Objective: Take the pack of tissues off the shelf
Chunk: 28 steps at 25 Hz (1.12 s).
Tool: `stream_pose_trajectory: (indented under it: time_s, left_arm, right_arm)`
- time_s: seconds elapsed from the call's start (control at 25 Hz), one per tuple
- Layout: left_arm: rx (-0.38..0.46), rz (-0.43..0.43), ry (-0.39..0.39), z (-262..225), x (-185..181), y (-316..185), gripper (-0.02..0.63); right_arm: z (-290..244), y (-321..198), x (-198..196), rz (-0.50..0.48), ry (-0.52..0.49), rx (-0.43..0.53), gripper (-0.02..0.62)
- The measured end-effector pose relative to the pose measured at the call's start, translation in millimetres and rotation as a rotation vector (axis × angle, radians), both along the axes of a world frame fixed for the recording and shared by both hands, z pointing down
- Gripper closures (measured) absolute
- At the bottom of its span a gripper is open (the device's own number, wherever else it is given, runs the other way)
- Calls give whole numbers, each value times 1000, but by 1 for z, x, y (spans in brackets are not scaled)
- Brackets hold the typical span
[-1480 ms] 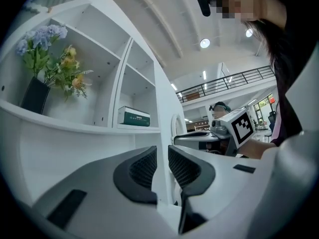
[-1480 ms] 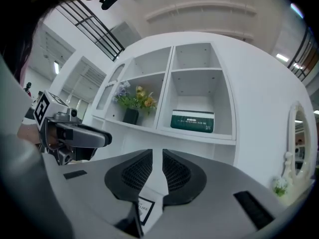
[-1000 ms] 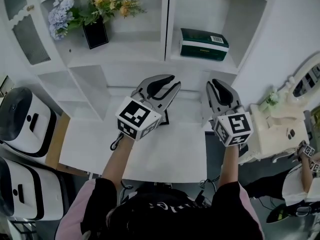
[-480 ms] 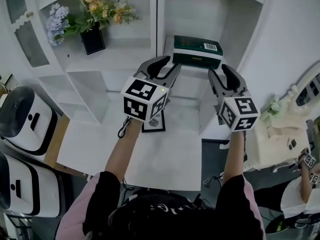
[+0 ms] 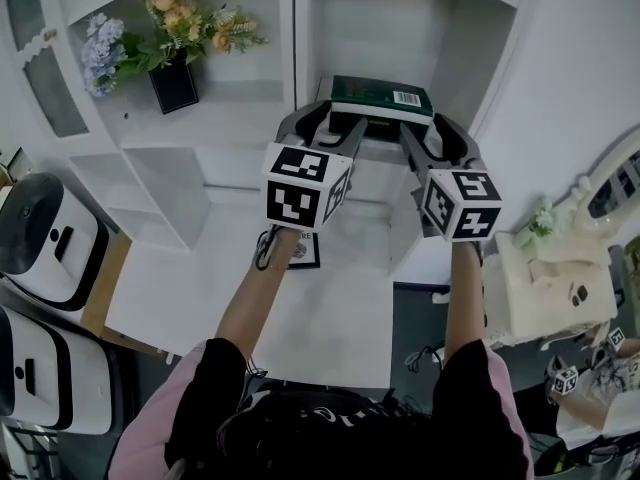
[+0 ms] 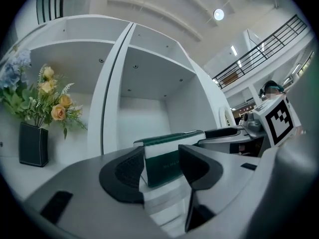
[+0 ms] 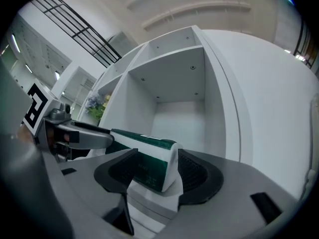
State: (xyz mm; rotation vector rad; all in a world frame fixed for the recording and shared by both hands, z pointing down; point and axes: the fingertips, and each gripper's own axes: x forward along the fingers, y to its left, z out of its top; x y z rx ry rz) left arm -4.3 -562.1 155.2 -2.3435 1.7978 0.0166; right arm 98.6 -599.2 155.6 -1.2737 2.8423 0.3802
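Observation:
The dark green and white pack of tissues lies on the right-hand shelf board of the white shelf unit. My left gripper reaches to its left end and my right gripper to its right end. Both sets of jaws are opening. In the left gripper view the pack stands between the spread jaws of the left gripper; the pads are not seen pressing. In the right gripper view the pack's corner sits between the wide jaws of the right gripper, with gaps beside it.
A black vase of flowers stands in the left shelf compartment. Below the shelves is a white table with a small framed card. Two white rounded appliances stand at the left, and a cream cabinet at the right.
Both grippers have risen from over the table to the two ends of the tissue pack, and their jaws have spread from shut to wide.

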Motion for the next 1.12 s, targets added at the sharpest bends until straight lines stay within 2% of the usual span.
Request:
stream_pose_trajectory:
  time_s: [0.16, 0.48, 0.56, 0.68, 0.8, 1.12]
  left_arm:
    - [17, -8, 17, -3, 1, -4, 396]
    - [23, -39, -51, 0, -1, -7, 398]
    - [26, -51, -58, 1, -6, -7, 427]
    - [23, -47, -25, 1, -12, -4, 476]
    - [34, -36, 11, -1, -14, 3, 489]
    - [68, 8, -3, 0, -5, 32, 497]
  right_arm:
    - [-1, -3, -4, -12, -16, -8, 353]
    - [-1, -4, 4, 16, -47, 13, 385]
    - [-2, -3, 5, 13, -46, 16, 389]
    - [-2, 3, 7, 8, -46, 20, 405]
    - [-4, 12, 8, 4, -49, 24, 414]
    - [-4, 42, 18, 38, -45, 46, 420]
